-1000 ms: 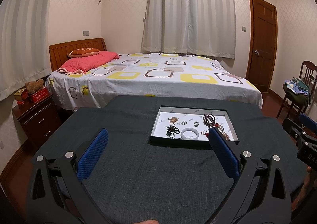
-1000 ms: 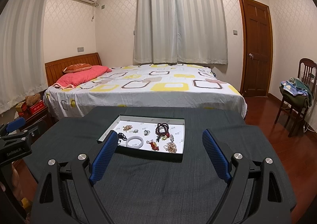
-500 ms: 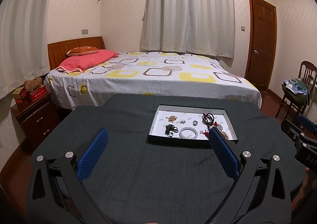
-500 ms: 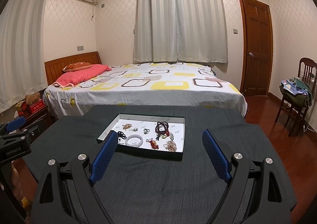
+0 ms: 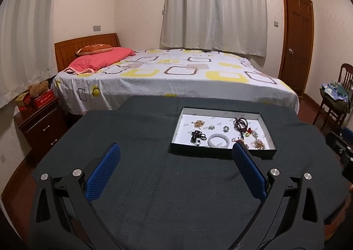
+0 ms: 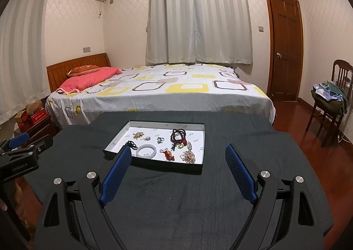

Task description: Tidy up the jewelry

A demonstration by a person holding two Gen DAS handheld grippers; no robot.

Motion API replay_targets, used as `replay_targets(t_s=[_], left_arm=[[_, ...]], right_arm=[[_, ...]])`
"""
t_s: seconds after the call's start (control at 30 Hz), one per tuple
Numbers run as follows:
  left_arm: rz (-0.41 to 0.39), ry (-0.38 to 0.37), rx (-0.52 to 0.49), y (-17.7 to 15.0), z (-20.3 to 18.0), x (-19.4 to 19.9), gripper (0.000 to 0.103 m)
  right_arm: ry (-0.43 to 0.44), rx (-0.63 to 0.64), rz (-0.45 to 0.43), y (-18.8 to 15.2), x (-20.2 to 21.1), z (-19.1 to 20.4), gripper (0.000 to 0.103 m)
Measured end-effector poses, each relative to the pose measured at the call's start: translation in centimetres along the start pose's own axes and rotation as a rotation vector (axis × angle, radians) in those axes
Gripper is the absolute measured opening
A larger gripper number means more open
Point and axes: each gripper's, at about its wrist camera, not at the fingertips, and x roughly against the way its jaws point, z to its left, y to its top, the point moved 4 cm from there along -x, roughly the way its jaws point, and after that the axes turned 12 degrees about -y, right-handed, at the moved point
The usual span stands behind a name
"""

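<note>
Jewelry tray [image 6: 199, 127] on dark tablecloth [image 6: 187, 194], bed [image 6: 158, 93] beyond, both claws [image 5: 176, 169] [image 6: 177, 171] wide and empty, path unobstructed.

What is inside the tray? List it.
Inside the tray: white bangle, dark bead bracelet, black cord, ring, small charms. The right gripper's finger hides the near-left corner.

Left gripper [image 5: 175, 150] fingers [image 5: 103, 172] spread wide over dark table [image 5: 154, 183], jewelry tray [image 5: 220, 152] ahead, bed [image 5: 176, 77] beyond.

Bedroom w/ bed [image 6: 158, 93], curtains [image 6: 198, 13], wood door [image 6: 284, 44], chair [image 6: 331, 104].
</note>
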Motion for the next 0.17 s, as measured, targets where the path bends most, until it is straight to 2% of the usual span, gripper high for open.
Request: replay_targets(t_s=[0.1,0.17], left_arm=[[0.008,0.041,-0.017,-0.3,0.8,-2.0,0.099],[0.053,0.081,-0.018,-0.6,2.3,-4.9,0.099]], right_arm=[[-0.041,0.0,0.008,-0.5,-1.8,-0.8,0.084],[-0.089,-0.006,0.042,-1.3,-4.1,-2.0,0.084]])
